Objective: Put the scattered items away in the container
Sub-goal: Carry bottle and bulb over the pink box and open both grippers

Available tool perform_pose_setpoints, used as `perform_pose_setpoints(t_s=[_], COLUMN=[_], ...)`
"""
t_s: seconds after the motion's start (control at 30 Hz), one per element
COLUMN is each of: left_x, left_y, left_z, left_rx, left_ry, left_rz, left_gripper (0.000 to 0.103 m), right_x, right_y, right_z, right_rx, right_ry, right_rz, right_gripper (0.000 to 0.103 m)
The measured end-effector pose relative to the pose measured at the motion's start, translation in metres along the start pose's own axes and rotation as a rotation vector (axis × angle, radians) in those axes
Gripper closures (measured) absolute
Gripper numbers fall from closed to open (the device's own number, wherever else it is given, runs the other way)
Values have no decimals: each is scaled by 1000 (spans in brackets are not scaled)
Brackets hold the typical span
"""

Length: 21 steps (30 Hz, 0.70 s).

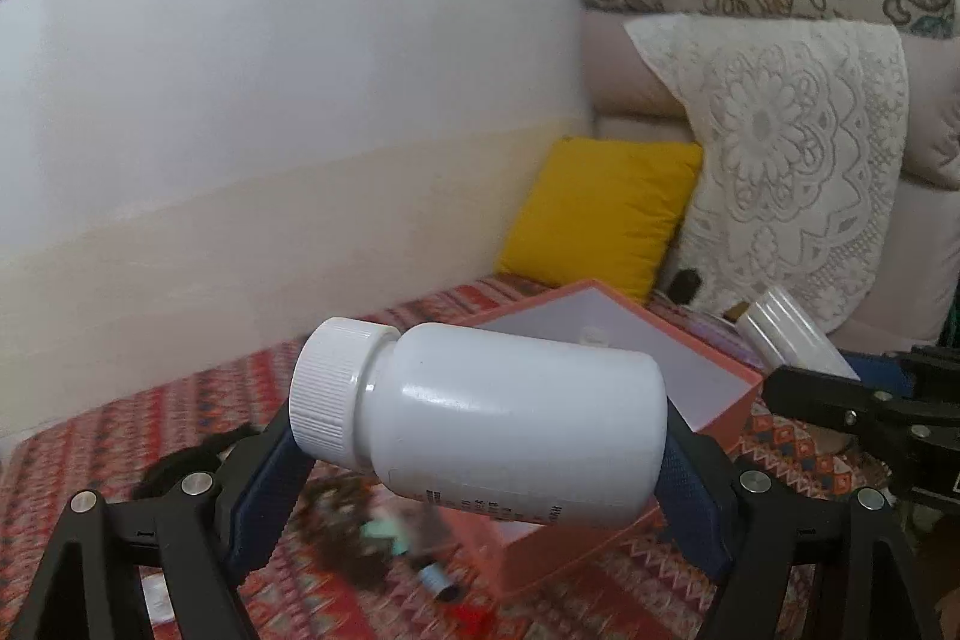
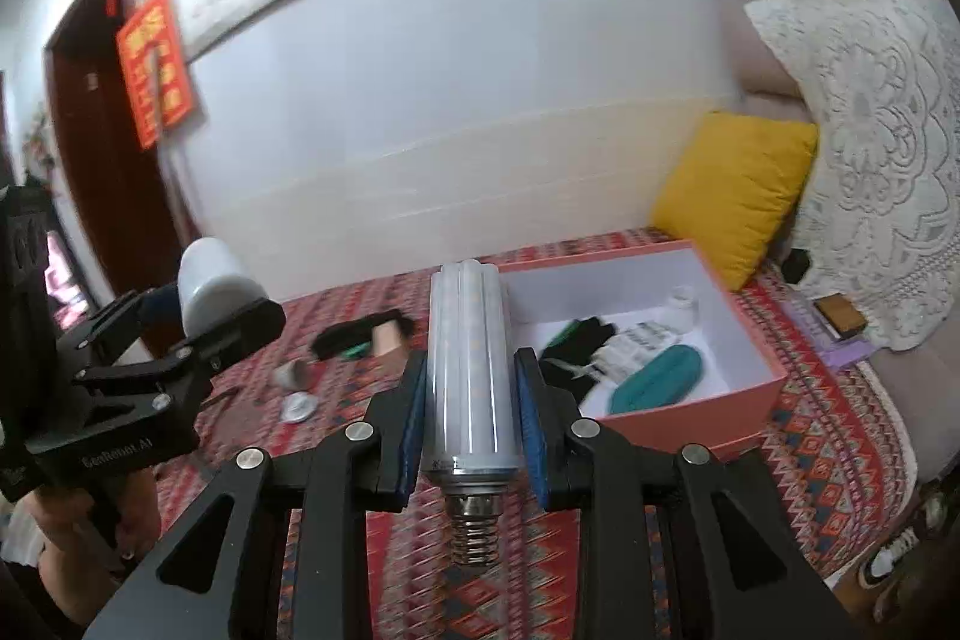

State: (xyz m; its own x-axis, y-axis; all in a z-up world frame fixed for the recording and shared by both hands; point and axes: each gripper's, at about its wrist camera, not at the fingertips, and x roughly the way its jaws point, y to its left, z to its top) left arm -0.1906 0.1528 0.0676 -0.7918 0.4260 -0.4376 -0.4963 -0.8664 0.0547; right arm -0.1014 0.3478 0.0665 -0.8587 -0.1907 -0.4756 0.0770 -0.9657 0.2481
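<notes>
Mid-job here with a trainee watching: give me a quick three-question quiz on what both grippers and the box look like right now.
1. True or false: the left gripper holds a white bottle lying sideways.
2. What does the right gripper hold: A a spoon, B an LED corn bulb, C a cup?
3. Is the pink box empty?

Key: 1 true. 2 B, upright, screw base toward the camera. 3 No; a teal case and dark items lie inside.

the white bottle (image 1: 480,421) hides most of the pink box (image 1: 708,400). small things on the red patterned cover (image 1: 120,436) beneath it are too blurred to name. the bottle's label print is unreadable.
</notes>
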Motion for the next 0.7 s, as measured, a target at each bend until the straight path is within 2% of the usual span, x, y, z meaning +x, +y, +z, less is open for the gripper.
perform_pose_setpoints(t_s=[0.07, 0.27, 0.47, 0.6, 0.63, 0.67, 0.7], left_x=[25, 116, 212, 264, 272, 274, 275], left_y=[-5, -17, -23, -24, -22, -20, -16], left_z=[2, 4, -5, -13, -15, -16, -16], left_rx=[0, 13, 14, 10, 3, -8, -23], left_ry=[20, 98, 197, 275, 287, 286, 281], left_rz=[-21, -74, -100, -149, -148, -144, -140], left_gripper=[18, 18, 18, 17, 16, 16, 16], right_x=[14, 92, 182, 237, 246, 252, 253], right_y=[-19, -87, -135, -164, -171, -177, -179], right_z=[10, 30, 26, 20, 19, 19, 18], right_rx=[13, 58, 99, 114, 124, 139, 152], right_ry=[0, 44, 123, 171, 169, 155, 139], right_rz=[-29, -101, -135, -164, -193, -215, -217], right_gripper=[74, 74, 74, 71, 51, 26, 19])
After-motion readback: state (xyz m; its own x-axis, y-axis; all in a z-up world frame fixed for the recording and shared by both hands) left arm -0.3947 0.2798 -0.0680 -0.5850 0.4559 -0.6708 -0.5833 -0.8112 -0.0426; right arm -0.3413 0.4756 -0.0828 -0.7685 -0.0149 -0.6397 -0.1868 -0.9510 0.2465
